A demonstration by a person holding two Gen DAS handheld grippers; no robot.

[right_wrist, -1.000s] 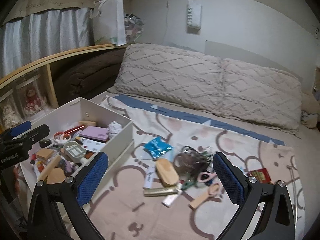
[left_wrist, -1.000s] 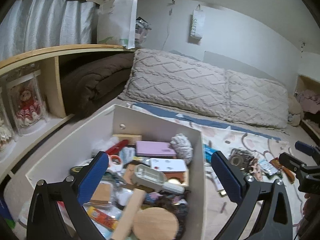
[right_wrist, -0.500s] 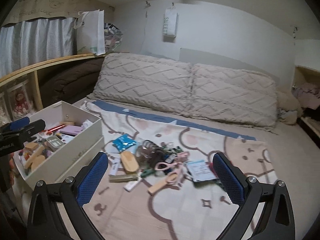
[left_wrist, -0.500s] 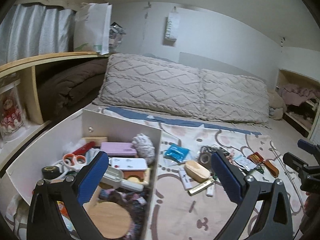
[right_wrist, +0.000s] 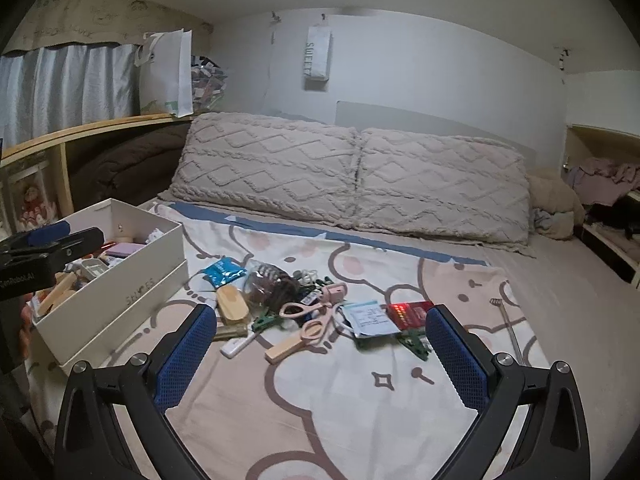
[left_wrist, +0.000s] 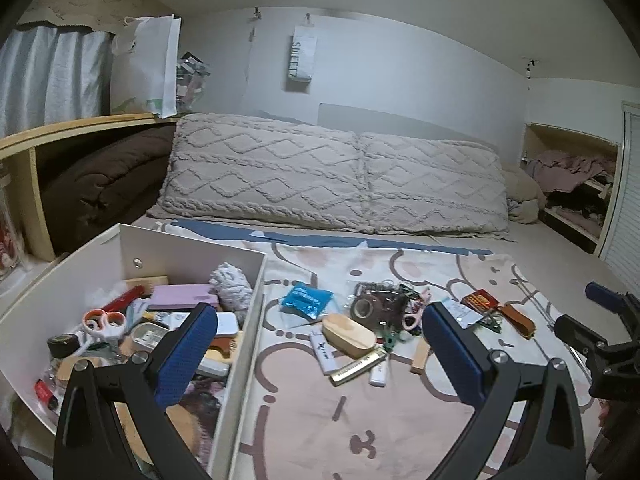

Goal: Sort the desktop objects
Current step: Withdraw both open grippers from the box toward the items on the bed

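Bedding printed with a cartoon pattern covers the bed (right_wrist: 340,392), with 2 knitted pillows (right_wrist: 352,184) along the wall behind it. At the bed's left side sits a white box (right_wrist: 120,292), already well filled: white-handled scissors (left_wrist: 102,322), a lilac block (left_wrist: 182,296), a ball of white yarn (left_wrist: 232,284) and a red pen (left_wrist: 120,300) lie among many other small things in it. That part of the sorting looks done.

A loose pile still waits on the bedding, just right of the box. It includes a blue packet (left_wrist: 306,300), an oval wooden piece (left_wrist: 348,334), a brass harmonica (left_wrist: 358,366), pink scissors (right_wrist: 312,312), a white label card (right_wrist: 370,318), a red packet (right_wrist: 412,312) and green clips (right_wrist: 416,344). A thin metal rod (right_wrist: 506,328) lies apart, further right.

Both claws are spread wide and carry nothing. The left claw (left_wrist: 320,352) hangs over the box's right wall and the near edge of the pile; the right claw (right_wrist: 320,354) hovers above the pile's near side. Judging by the amounts, perhaps half or more is sorted, and every item in the pile still needs picking up.
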